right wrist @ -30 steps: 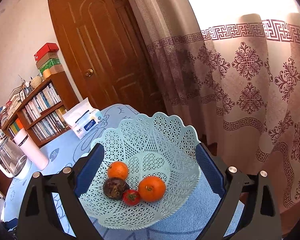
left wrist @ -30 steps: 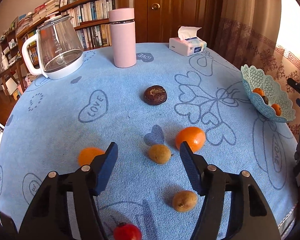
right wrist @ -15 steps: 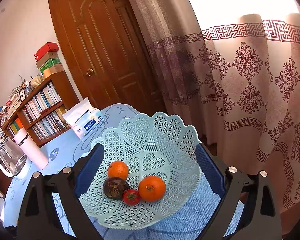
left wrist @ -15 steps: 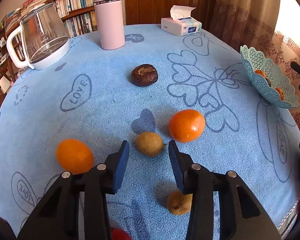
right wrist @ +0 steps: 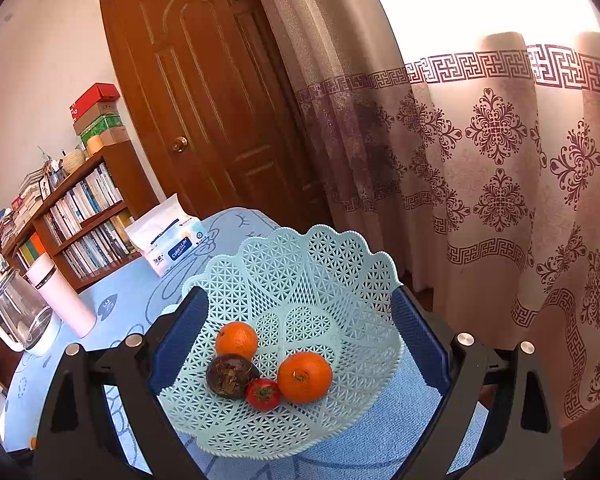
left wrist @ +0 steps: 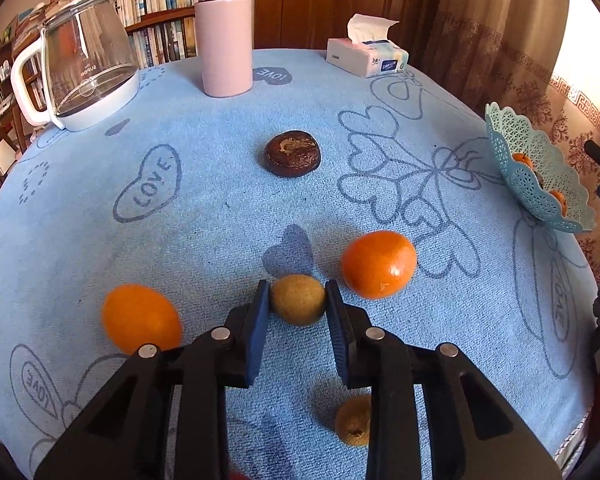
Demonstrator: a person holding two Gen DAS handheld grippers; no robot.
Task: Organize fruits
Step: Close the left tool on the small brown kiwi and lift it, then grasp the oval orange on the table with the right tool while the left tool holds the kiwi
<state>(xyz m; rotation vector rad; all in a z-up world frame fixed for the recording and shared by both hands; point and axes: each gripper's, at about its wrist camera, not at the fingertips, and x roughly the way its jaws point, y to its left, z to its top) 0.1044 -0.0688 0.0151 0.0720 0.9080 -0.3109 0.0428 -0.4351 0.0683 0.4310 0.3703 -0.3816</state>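
My left gripper [left wrist: 297, 286] has its jaws closing in on a small brown fruit [left wrist: 298, 300] on the blue tablecloth, both pads pressing its sides. An orange [left wrist: 378, 264] lies just right of it, another orange [left wrist: 140, 318] to the left. A second brown fruit [left wrist: 354, 420] shows under the right finger, and a dark round fruit [left wrist: 293, 154] sits farther back. My right gripper [right wrist: 298, 294] holds the pale lattice basket [right wrist: 320, 240] tilted between wide jaws at the table's right edge. In it lie two oranges [right wrist: 236, 340], a dark fruit [right wrist: 230, 376] and a small tomato [right wrist: 263, 394].
A glass kettle [left wrist: 88, 60], a pink flask [left wrist: 223, 32] and a tissue box [left wrist: 366, 58] stand along the far side of the table. The basket [left wrist: 540, 172] hangs at the right edge. A curtain and a wooden door lie beyond.
My left gripper came down and forward over the brown fruit, and its jaws narrowed from wide apart until the pads met it. The right gripper and basket have not moved.
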